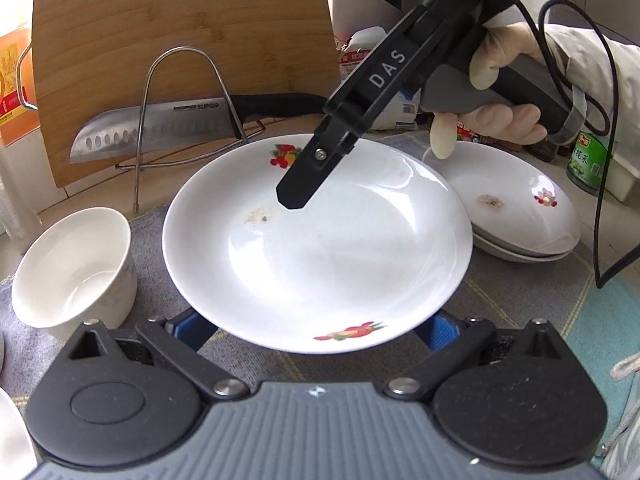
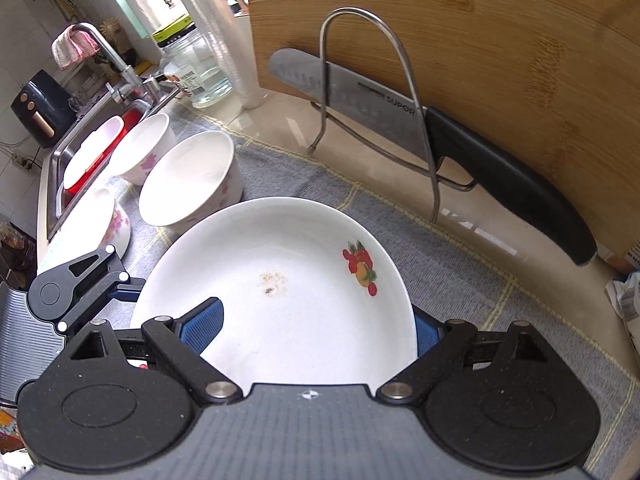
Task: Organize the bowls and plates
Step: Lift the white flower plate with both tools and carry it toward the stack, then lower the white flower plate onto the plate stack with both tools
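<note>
A white plate (image 1: 320, 248) with fruit prints and a crumb stain fills the middle of the left wrist view. My left gripper (image 1: 314, 332) has its blue fingers (image 1: 192, 330) spread wide under the plate's near rim, tips hidden. The right gripper reaches in from the upper right, held by a gloved hand (image 1: 504, 80). One black finger (image 1: 298, 188) of it hangs over the plate's inner face. In the right wrist view the right gripper (image 2: 316, 332) stands wide and straddles the plate (image 2: 304, 312): left pad (image 2: 204, 328) over the inside, right pad outside the rim. No pad visibly presses.
A white bowl (image 1: 72, 276) sits left of the plate, with more bowls (image 2: 192, 184) toward the sink (image 2: 56, 168). A stack of plates (image 1: 520, 216) lies at the right. A knife (image 1: 160, 132) rests in a wire rack against a cutting board (image 1: 180, 40). A grey cloth (image 1: 248, 364) covers the counter.
</note>
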